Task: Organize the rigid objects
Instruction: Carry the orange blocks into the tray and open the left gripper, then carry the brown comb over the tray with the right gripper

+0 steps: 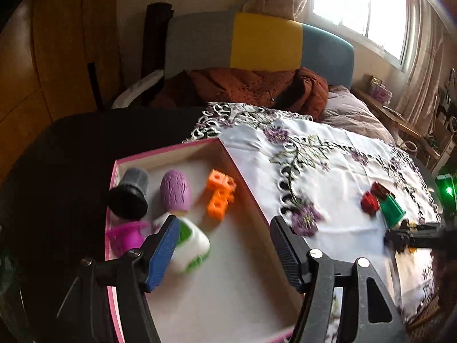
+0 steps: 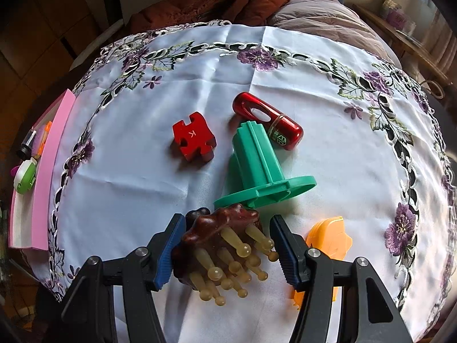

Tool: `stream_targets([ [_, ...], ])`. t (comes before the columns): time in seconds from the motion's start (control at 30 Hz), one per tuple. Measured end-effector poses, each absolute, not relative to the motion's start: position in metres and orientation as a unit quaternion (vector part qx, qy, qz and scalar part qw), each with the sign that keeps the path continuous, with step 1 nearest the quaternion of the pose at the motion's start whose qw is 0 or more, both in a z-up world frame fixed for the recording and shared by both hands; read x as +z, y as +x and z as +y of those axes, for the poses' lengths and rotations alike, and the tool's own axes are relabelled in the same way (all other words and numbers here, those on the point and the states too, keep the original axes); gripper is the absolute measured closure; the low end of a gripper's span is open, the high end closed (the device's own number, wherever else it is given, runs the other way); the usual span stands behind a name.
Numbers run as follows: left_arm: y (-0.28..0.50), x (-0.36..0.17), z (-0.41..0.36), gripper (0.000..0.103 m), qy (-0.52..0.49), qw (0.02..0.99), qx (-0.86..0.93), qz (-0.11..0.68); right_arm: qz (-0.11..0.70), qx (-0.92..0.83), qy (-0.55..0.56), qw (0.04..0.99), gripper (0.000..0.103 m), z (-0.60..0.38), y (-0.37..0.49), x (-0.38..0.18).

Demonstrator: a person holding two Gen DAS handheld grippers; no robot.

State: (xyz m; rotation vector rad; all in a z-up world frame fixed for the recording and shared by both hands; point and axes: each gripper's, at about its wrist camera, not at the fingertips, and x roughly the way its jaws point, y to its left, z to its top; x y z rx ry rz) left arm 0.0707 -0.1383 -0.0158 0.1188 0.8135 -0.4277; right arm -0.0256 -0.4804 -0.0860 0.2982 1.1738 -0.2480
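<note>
A pink-rimmed box [image 1: 182, 145] already holds five small objects, while the left gripper [image 1: 222, 245] hangs open above it and the right gripper [image 2: 224, 245], jaws spread, brackets a brown massager [image 2: 220, 237] among four pieces left on the tablecloth [image 2: 137, 188].

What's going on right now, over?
Left gripper open above pink box. Right gripper open around brown massager, not clamped. Green spool lies just beyond it; nothing between.
</note>
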Motion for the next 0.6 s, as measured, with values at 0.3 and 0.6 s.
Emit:
stream_targets([
  [0.3,0.051,-0.020,-0.135,0.036,0.064,0.890,-0.214,0.398,0.553,-0.114,0.149,0.812,0.041,-0.483,-0.025,-0.088],
  [0.6,0.045,-0.023,-0.125,0.037,0.053,0.887,-0.211,0.406,0.554,-0.115,0.146,0.812,0.041,-0.482,-0.024,-0.090],
])
